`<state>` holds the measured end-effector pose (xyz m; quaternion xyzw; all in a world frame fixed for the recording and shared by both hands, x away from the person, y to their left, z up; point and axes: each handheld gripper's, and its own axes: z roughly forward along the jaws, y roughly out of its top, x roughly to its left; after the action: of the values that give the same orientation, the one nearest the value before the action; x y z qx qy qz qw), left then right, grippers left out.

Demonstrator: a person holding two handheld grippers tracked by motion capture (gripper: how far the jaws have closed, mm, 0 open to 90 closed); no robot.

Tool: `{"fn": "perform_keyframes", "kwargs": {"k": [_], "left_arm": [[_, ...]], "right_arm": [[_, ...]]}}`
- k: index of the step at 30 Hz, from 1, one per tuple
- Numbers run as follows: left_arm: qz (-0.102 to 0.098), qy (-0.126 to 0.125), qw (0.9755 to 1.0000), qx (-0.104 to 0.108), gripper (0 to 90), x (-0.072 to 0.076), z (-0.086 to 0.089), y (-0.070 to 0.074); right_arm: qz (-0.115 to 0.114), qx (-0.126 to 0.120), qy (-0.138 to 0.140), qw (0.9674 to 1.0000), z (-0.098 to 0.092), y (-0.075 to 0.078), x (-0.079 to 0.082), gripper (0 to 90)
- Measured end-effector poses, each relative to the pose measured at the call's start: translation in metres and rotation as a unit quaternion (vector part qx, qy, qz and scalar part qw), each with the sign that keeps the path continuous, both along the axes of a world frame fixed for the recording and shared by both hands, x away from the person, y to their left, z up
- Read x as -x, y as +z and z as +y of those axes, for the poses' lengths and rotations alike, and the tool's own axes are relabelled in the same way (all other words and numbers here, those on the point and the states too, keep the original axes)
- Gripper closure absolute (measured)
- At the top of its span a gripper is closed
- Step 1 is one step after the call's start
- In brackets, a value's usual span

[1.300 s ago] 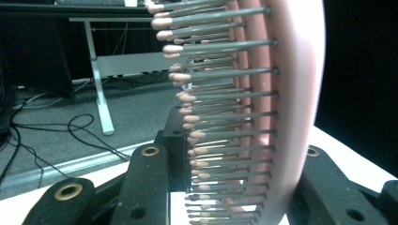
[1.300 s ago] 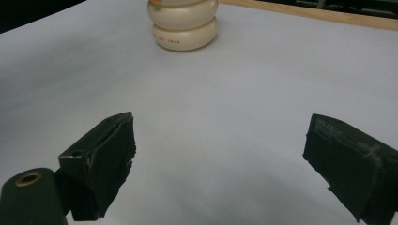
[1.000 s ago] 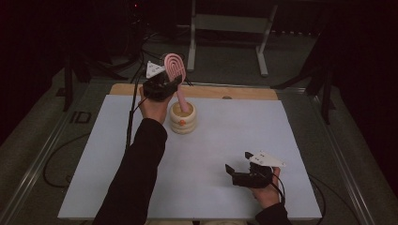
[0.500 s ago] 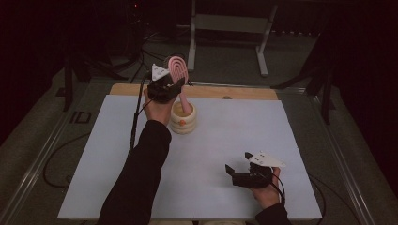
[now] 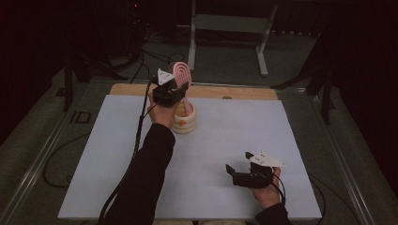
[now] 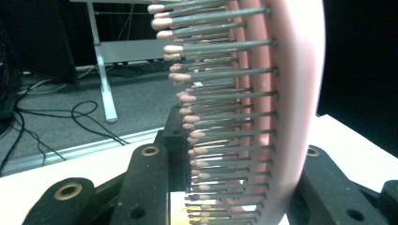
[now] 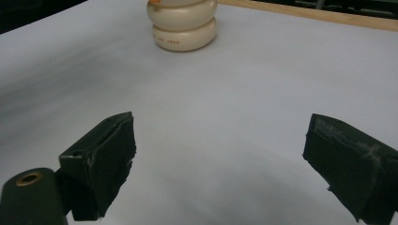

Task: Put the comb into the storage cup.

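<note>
My left gripper (image 5: 174, 90) is shut on a pink hairbrush (image 5: 182, 73) with grey, pink-tipped bristles. It holds the brush upright, low on the head, just above a cream ribbed cup (image 5: 185, 123) at the back middle of the white table sheet (image 5: 94, 154). The pink handle (image 5: 187, 106) reaches down into the cup's mouth. In the left gripper view the brush head (image 6: 281, 93) stands between the black jaws, bristles to the left. My right gripper (image 5: 233, 174) rests open near the front right, pointing left. In the right gripper view its fingers (image 7: 101, 161) stand wide apart, with the cup (image 7: 182, 28) far ahead.
A wooden strip (image 5: 225, 92) runs along the table's back edge. A metal stand (image 5: 192, 42) and loose cables (image 5: 141, 61) lie on the floor beyond. The left gripper's cable (image 5: 140, 136) trails along the sleeve to the front edge.
The left hand has sunk and shifted right with the brush, bringing the handle down over the cup. The right gripper has stayed put.
</note>
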<state>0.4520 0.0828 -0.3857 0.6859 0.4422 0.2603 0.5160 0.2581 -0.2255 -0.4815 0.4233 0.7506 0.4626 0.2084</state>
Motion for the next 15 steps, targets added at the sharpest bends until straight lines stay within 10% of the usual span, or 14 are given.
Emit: {"fn": "perform_keyframes", "kwargs": {"k": [15], "left_arm": [[0.014,0.014,0.9998,0.0,64.8,0.004,-0.004,-0.026]], "right_arm": [[0.0,0.001,-0.001,1.0,0.0,0.0,0.0,9.4]]}}
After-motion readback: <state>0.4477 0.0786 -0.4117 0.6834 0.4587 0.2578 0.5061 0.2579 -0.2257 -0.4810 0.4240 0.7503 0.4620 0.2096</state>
